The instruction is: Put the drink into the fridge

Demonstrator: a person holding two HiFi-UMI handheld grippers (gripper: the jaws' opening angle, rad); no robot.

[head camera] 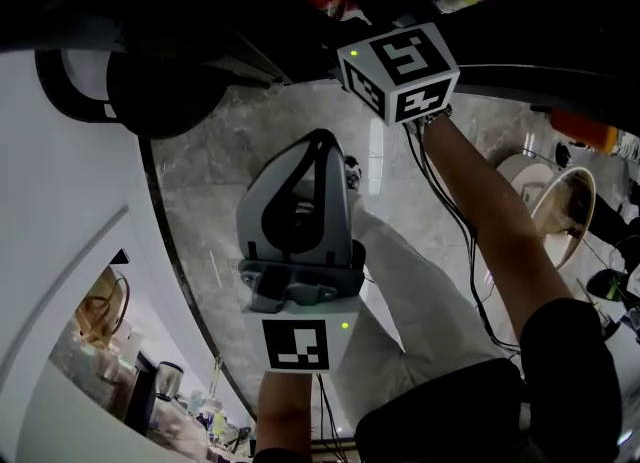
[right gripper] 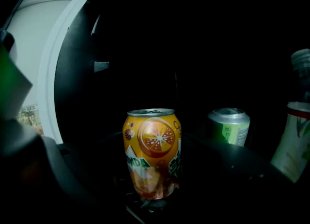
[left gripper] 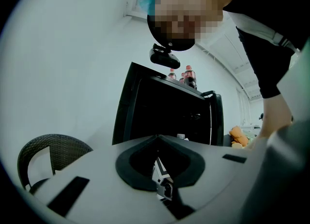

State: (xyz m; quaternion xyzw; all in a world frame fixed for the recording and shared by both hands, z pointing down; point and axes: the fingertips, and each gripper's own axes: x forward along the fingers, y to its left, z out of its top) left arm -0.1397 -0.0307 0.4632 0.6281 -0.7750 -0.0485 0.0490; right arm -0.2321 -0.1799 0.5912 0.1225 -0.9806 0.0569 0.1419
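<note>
The right claw (right gripper: 152, 189) is inside the dark fridge (left gripper: 164, 116), clamped on the orange can (right gripper: 151, 153), which stands upright between its jaws. It's pretty murky in there, so it's hard to say whether the can's base is touching the shelf yet. A green can (right gripper: 228, 126) sits farther in on the right, and a bottle (right gripper: 295, 131) stands at the far right edge. The thing to get right here is probably keeping the can level and lowering it onto a free spot left of the green can. The jaws should only let go once it sits flat, then back straight out so nothing gets nudged. The left claw (left gripper: 158, 143) is closed and empty, hanging outside the fridge and out of the way.
</note>
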